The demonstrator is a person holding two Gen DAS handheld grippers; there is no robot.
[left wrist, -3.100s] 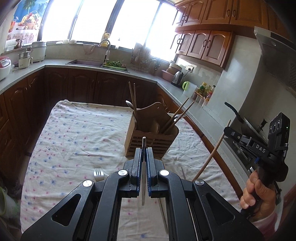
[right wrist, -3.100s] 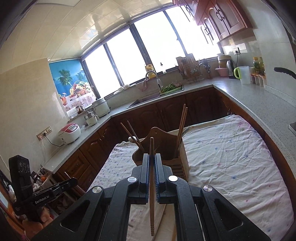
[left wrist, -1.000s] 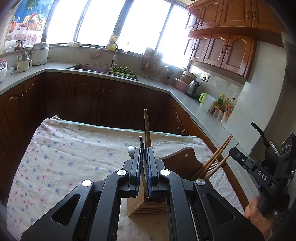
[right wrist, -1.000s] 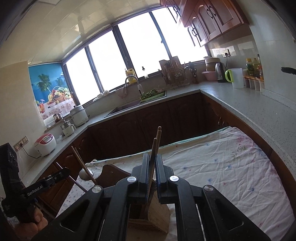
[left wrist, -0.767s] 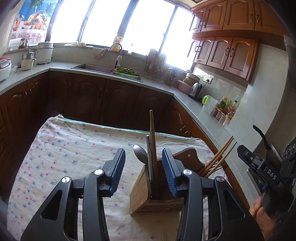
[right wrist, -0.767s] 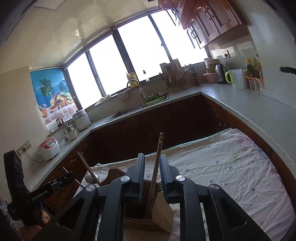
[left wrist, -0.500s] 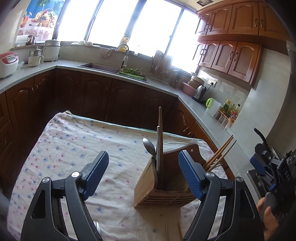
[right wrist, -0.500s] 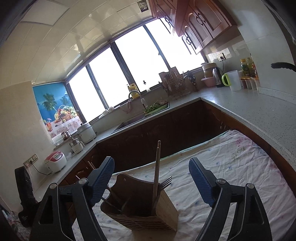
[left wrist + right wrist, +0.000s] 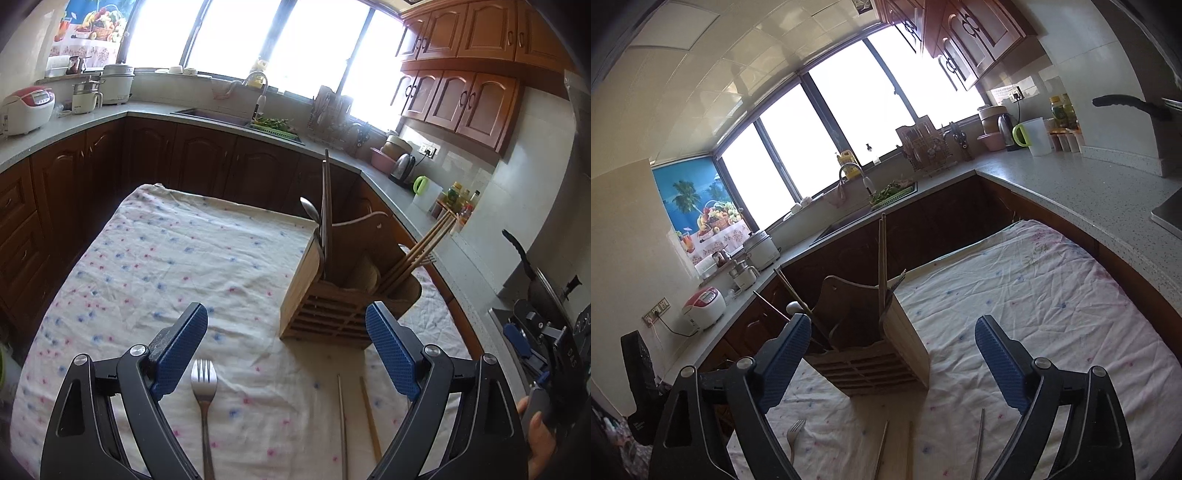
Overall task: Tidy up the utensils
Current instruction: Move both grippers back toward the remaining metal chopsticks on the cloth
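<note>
A wooden utensil holder [image 9: 332, 306] [image 9: 875, 354] stands on the cloth-covered table [image 9: 184, 266], holding chopsticks, a spoon [image 9: 309, 208] and a fork. My left gripper [image 9: 286, 350] is open and empty, in front of the holder. A metal fork [image 9: 203, 391] lies between its fingers on the cloth; a metal chopstick [image 9: 341, 421] and a wooden chopstick [image 9: 369, 417] lie beside it. My right gripper [image 9: 892, 363] is open and empty, near the holder. The loose fork [image 9: 794, 435] and chopsticks [image 9: 908, 446] lie below it.
Kitchen counters with dark cabinets wrap around the table. A sink [image 9: 221, 114] is at the back, rice cookers [image 9: 26, 110] at the left, and a kettle and jars [image 9: 402, 170] at the right. A pan handle [image 9: 517, 251] sticks out at the right.
Both grippers let go of the utensils they held into the holder, opened wide, and pulled back and down toward the near end of the table.
</note>
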